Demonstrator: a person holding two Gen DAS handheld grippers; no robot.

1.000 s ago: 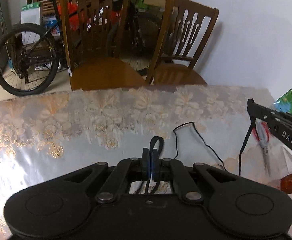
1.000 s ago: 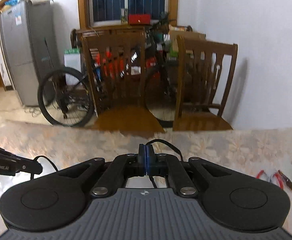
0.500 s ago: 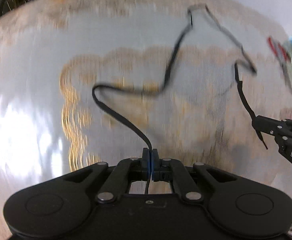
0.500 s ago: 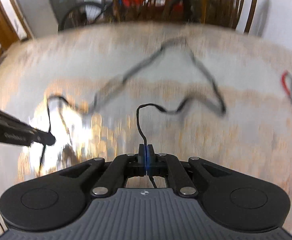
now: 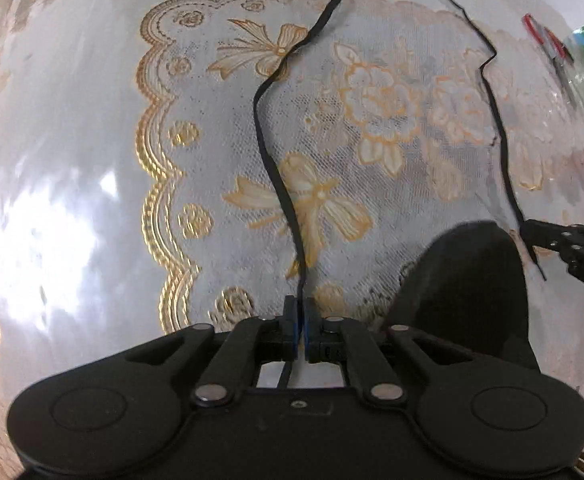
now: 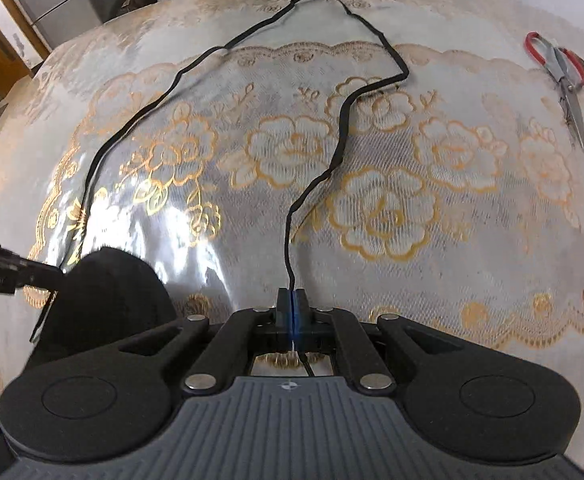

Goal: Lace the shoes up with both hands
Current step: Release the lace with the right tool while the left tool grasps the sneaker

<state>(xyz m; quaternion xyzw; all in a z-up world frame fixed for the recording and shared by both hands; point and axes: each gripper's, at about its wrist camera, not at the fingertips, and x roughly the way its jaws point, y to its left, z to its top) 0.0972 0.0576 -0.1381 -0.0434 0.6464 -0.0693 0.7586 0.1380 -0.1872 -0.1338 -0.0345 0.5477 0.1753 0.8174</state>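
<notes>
Left wrist view: the left gripper points steeply down at a table covered by a glossy lace-patterned cloth. Its jaws are opening, a thin gap showing between the blue pads, and the black shoelace runs up out of that gap; whether the pads press on it at this instant I cannot tell for sure, though the lace looks barely pinched. The lace winds away over the cloth to the far edge and returns on the right, where its other end hangs at the tip of the right gripper. A dark rounded shape, most likely the shoe, sits just beside the left gripper on its right. No eyelet is visible, and no lace seems to pass through the shoe, so I judge the lacing hardly begun: both ends are picked up and the threading is all left to do.

Right wrist view: the right gripper is closed tight on the other end of the lace, which rises from between its pads and loops widely across the cloth toward the left gripper's tip at the left edge. The dark shoe lies low on the left, near that tip. Red-handled scissors lie well apart at the far right. The lace is flat, thin, black and slack, kinked in several places.
</notes>
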